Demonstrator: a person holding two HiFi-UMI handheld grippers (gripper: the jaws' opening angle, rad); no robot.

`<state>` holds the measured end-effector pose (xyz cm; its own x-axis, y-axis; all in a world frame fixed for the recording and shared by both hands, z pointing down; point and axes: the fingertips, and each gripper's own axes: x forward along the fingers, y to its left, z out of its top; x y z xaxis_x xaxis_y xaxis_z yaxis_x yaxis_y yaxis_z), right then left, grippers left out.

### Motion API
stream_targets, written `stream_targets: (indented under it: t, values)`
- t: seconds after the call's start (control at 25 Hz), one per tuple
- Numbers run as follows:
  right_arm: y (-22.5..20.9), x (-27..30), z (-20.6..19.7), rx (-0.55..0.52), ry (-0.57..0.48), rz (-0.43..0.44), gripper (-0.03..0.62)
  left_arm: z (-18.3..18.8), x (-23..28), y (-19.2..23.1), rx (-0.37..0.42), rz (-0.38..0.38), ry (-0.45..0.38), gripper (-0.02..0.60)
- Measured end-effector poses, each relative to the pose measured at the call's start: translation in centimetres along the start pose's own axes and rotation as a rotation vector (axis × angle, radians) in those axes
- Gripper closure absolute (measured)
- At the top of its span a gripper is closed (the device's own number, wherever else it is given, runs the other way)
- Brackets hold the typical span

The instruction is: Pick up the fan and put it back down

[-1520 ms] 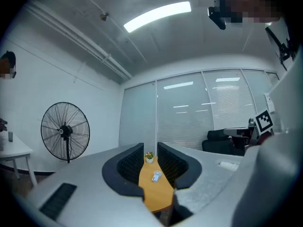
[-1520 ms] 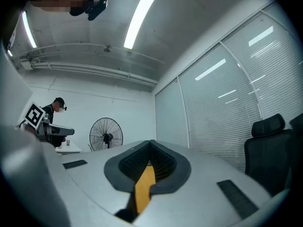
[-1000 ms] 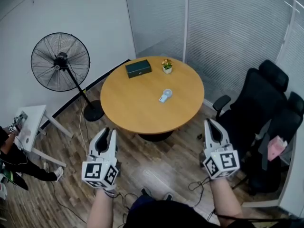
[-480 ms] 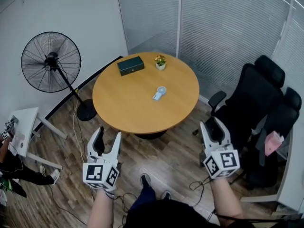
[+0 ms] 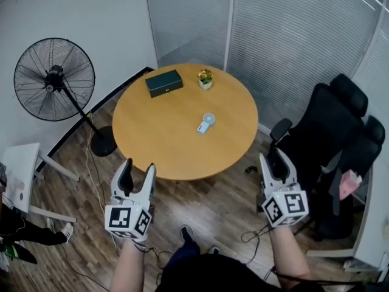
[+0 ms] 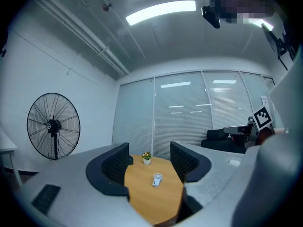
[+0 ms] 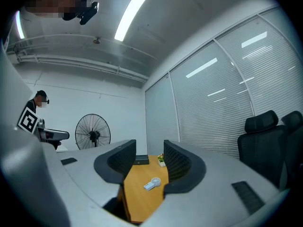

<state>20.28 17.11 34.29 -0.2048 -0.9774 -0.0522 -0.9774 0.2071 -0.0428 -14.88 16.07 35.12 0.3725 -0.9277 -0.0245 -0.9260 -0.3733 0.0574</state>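
A small white hand fan [image 5: 206, 123] lies near the middle of the round wooden table [image 5: 164, 145]; it also shows in the left gripper view [image 6: 155, 179] and in the right gripper view [image 7: 152, 184]. Both grippers are held level over the floor, short of the table's near edge and far from the fan. My left gripper [image 5: 139, 165] is open and empty [image 6: 149, 157]. My right gripper [image 5: 273, 157] has its jaws wide apart and closing a little, with nothing between them [image 7: 149, 156].
A tall black pedestal fan [image 5: 53, 79] stands left of the table. On the table's far side sit a dark green box [image 5: 163, 83] and a small potted plant [image 5: 205, 78]. Black office chairs [image 5: 331, 132] stand right. A white side table [image 5: 21, 172] and a person [image 5: 12, 227] are left.
Both grippers went from shut to open jaws. They have moved towards the table, whose near edge now lies closer to their fingertips.
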Motion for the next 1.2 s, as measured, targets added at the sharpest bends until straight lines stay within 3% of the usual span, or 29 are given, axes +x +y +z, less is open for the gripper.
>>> stream_targets:
  t: [0.6,0.88,1.2]
  values:
    - [2.6,10.5,-1.9,-0.028,0.064,-0.085,0.410,-2.7,10.5,8.6,-0.072,-0.092,0.036,0.318]
    - [3.1,12.9,-2.7,-0.029,0.077,-0.105,0.410,-3.8,13.4,10.3,-0.080,-0.125,0.065,0.318]
    - [0.1,16.5,-4.9,0.001,0.101,-0.107,0.411,-5.4,18.3,9.3,-0.067,-0.144,0.101,0.318]
